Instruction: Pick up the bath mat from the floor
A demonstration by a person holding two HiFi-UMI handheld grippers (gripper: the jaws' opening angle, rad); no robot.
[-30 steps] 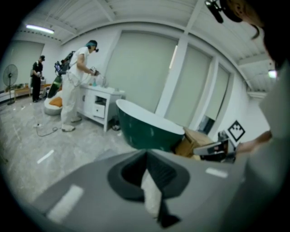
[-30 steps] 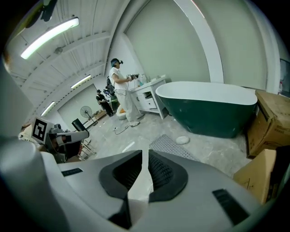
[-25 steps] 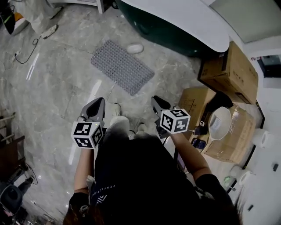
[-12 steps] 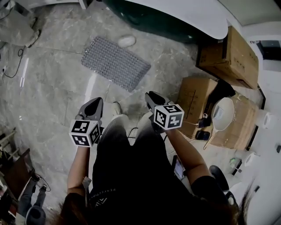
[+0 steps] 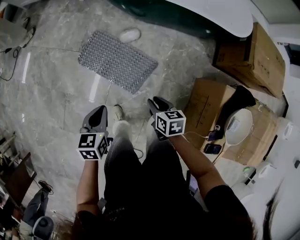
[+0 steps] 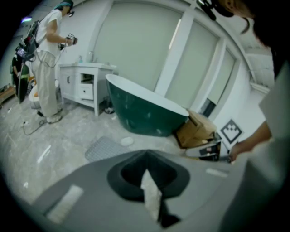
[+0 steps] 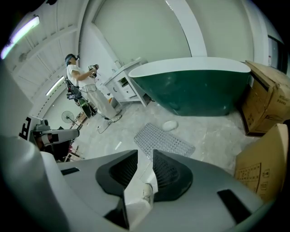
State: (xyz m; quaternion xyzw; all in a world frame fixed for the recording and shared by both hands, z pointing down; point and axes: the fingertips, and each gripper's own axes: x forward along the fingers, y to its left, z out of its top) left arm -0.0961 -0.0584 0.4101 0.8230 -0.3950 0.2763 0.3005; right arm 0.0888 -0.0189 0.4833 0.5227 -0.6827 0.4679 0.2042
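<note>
The grey studded bath mat [image 5: 117,61] lies flat on the marble floor in front of the tub, ahead of both grippers. It also shows in the left gripper view as the mat [image 6: 105,148] and in the right gripper view as the mat [image 7: 163,141]. My left gripper [image 5: 98,112] hangs over the floor short of the mat, and the left gripper [image 6: 145,153] has its jaws closed tip to tip with nothing in them. My right gripper [image 5: 156,103] is beside it; the right gripper [image 7: 141,155] shows a gap, its jaws have just been opening, and nothing is between them.
A green bathtub [image 5: 187,14] with a white rim stands beyond the mat, with a white oval lump [image 5: 130,34] at the mat's far edge. Cardboard boxes [image 5: 255,51] are stacked at the right. Cables [image 5: 9,49] run along the left. Another person [image 7: 86,88] stands by a white cabinet.
Both grippers have dropped lower and come a little nearer the mat. In the head view the mat has slid toward the upper left.
</note>
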